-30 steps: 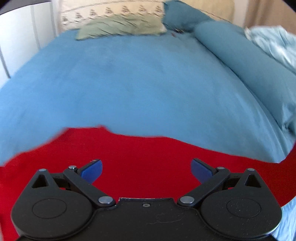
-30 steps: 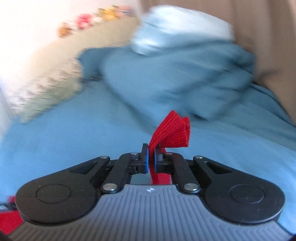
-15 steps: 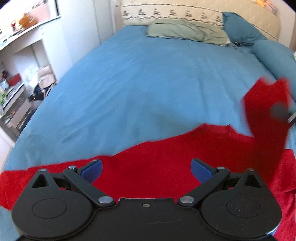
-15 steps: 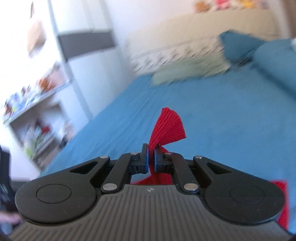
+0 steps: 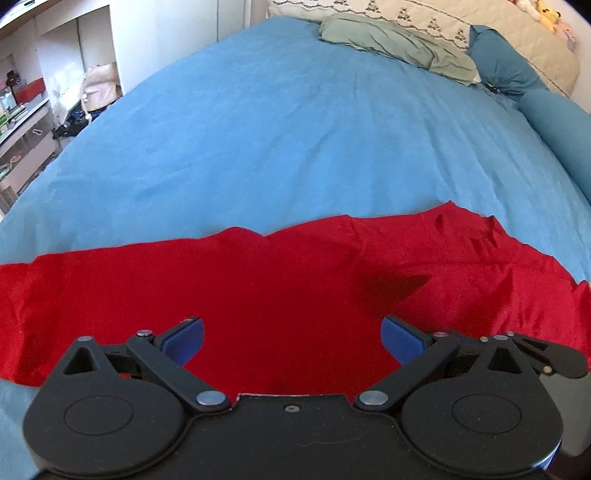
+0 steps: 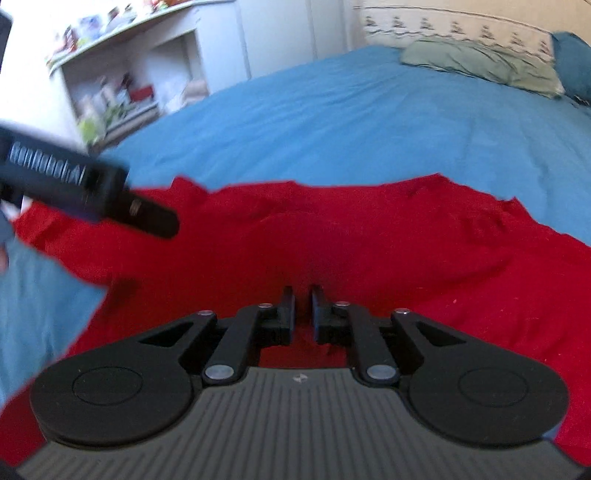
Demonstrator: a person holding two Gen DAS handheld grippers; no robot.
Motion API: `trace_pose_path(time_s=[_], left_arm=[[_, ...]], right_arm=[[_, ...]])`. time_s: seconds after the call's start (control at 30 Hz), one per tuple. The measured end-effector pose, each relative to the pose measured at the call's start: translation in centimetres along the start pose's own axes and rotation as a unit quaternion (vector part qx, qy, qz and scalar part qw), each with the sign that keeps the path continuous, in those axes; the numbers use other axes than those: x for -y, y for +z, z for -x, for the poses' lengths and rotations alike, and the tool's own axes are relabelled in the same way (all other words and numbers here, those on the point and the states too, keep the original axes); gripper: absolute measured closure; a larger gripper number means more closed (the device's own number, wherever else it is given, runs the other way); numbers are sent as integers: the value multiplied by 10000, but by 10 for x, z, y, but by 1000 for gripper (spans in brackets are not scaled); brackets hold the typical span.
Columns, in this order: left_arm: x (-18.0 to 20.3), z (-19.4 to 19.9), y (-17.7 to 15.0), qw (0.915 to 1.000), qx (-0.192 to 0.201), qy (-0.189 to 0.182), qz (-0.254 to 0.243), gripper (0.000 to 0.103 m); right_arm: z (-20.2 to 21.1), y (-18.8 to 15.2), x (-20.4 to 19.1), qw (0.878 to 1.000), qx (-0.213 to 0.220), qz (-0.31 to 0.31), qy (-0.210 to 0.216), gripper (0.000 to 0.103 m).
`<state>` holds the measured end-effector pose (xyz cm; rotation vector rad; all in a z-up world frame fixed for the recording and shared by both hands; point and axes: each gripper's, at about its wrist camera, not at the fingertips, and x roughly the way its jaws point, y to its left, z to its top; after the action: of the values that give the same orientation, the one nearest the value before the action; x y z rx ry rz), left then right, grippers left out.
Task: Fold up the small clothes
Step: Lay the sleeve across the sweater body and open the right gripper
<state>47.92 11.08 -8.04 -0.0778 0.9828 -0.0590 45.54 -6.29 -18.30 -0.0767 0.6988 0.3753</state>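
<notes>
Blue bedding [image 5: 295, 140] covers the bed ahead of me, with a sage-green pillow [image 5: 399, 44] and a patterned cream headboard cushion [image 5: 480, 26] at the far end, and white shelves [image 6: 122, 85] off to the left. On the near part of the bed the red knit garment [image 5: 280, 288] lies spread flat, rumpled along its far edge. My left gripper [image 5: 291, 341] hangs over the cloth with its blue pads [image 5: 184, 338] spread wide and nothing between them. My right gripper [image 6: 303, 306] is low over the same garment; its jaws are opening, a narrow gap showing, and no fold of cloth sits between them.
</notes>
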Motion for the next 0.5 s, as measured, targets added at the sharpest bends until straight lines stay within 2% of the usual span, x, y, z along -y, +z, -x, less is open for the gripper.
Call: trace_pose_path(time_s=[0.07, 0.1, 0.17, 0.23, 0.33, 0.43, 0.5], left_arm=[[3, -1, 0, 10000, 13, -75, -60, 0], [2, -3, 1, 9999, -2, -128, -85, 0], [8, -4, -1, 9995, -90, -270, -111, 0], [18, -5, -3, 9988, -191, -430, -130, 0], [38, -9, -9, 9974, -293, -645, -107, 2], [55, -20, -13, 9969, -390, -689, 10, 10], [61, -30, -15, 9970, -419, -634, 158, 19]], right_arm=[[4, -4, -1, 9998, -8, 182, 61, 46], [10, -5, -1, 9997, -8, 246, 8, 39], [24, -8, 2, 9993, 84, 314, -171, 19], [46, -10, 12, 9987, 128, 307, -389, 9], [76, -18, 35, 9967, 69, 145, -795, 5], [105, -35, 62, 9921, -61, -143, -1245, 5], [124, -49, 81, 9863, -119, -414, -1593, 5]])
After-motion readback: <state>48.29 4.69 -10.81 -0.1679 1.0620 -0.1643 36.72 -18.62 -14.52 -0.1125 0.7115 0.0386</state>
